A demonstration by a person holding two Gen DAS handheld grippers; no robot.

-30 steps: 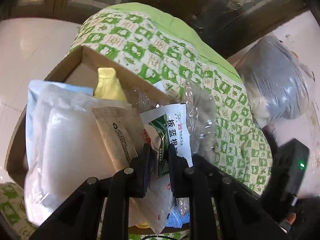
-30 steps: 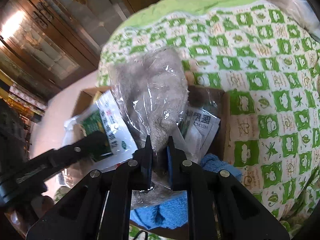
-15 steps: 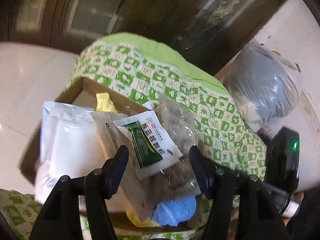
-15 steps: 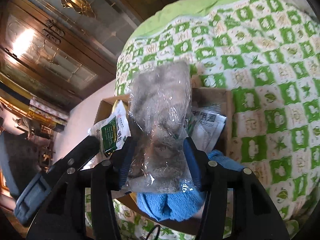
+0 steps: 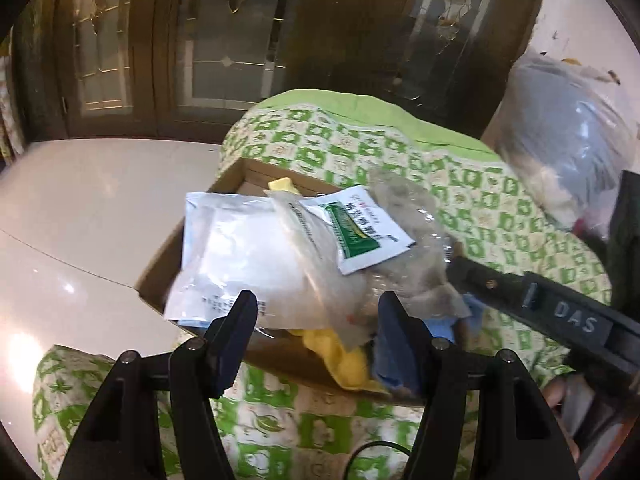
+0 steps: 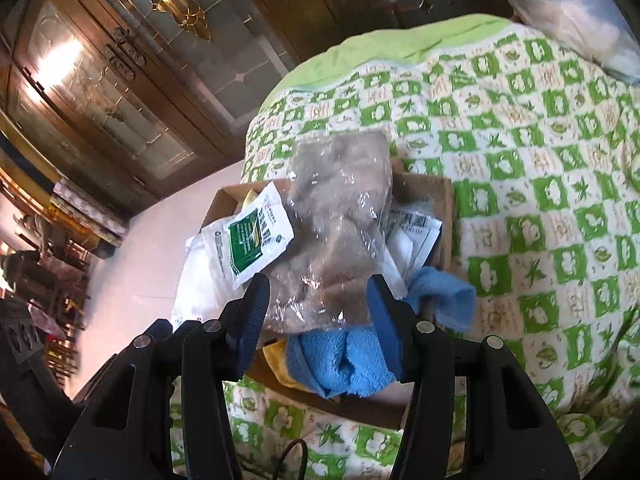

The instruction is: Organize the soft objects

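Left wrist view: left gripper (image 5: 316, 336) jaws spread wide, nothing pinched, hanging just above and short of the near edge of the cardboard box (image 5: 160, 268). Box sits on a green-and-white patterned quilt (image 5: 500, 208), and is overfilled. On top, ahead of the claw: a big white plastic pouch (image 5: 236, 256), flat and glossy, leaning over the box's left edge; a small white-and-green sachet (image 5: 358, 228) lying flat on the pile, long axis slanting from upper left to lower right; a crinkly clear bag of grey fluffy stuff (image 5: 412, 240) to its right. Yellow cloth (image 5: 340, 356) and a bit of blue cloth poke out at the near rim, between the fingertips in the picture. Right gripper's black finger comes in from the right, near the grey bag. Right wrist view: right gripper (image 6: 318, 312) also open, pads not pressing on anything. The grey fluffy bag (image 6: 340, 232) lies dead ahead between and beyond the fingertips, long axis running away from the claw, upper end reaching over the far box wall. Folded blue towel (image 6: 344, 360), thick terry, sits under it at the near rim, one roll flopping to the right. Sachet (image 6: 256, 236) to the left of the bag, paper packets to the right. Judgement: right claw is nearer the grey bag, left nearer the white pouch and sachet; everything soft or floppy, pile looks loose, could slide.
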